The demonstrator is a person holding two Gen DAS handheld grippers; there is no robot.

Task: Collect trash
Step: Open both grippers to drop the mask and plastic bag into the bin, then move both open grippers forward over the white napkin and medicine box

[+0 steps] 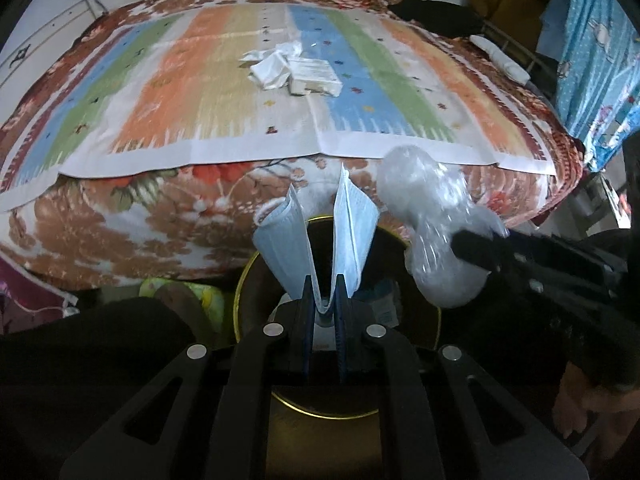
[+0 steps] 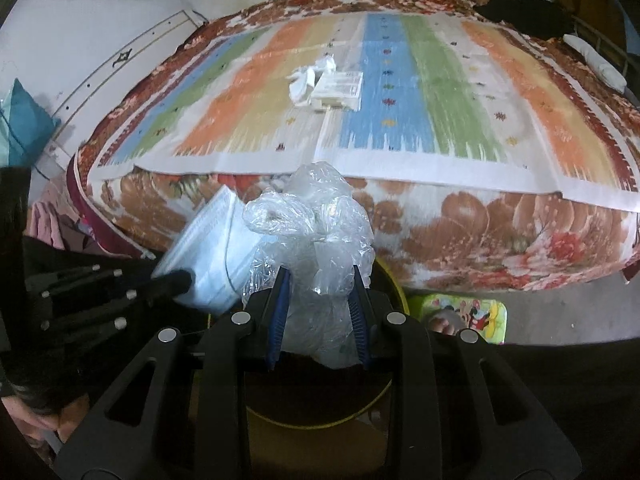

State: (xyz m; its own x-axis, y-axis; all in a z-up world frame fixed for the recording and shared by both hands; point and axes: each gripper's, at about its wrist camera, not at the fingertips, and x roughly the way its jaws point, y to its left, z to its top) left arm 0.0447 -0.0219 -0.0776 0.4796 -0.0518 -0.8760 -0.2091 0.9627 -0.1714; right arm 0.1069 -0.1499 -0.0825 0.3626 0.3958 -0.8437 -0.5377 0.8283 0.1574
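Note:
My left gripper [image 1: 323,280] is shut on a folded light-blue face mask [image 1: 352,232] and holds it over a round bin with a yellow rim [image 1: 240,280]. My right gripper [image 2: 320,276] is shut on a crumpled clear plastic bag [image 2: 316,220], also over the bin rim [image 2: 394,280]. The bag shows in the left wrist view [image 1: 432,232], the mask in the right wrist view [image 2: 212,252]. A white carton [image 1: 316,76] and crumpled white tissues [image 1: 268,66] lie on the striped mat on the bed; they also show in the right wrist view, carton [image 2: 338,88] and tissues [image 2: 308,80].
The bed with a floral blanket [image 1: 140,220] fills the view ahead, covered by a striped mat [image 1: 180,92]. A cartoon-print slipper [image 2: 468,312] lies on the floor by the bin. A blue patterned cloth [image 1: 592,60] hangs at the right. A teal cushion [image 2: 24,124] is at the left.

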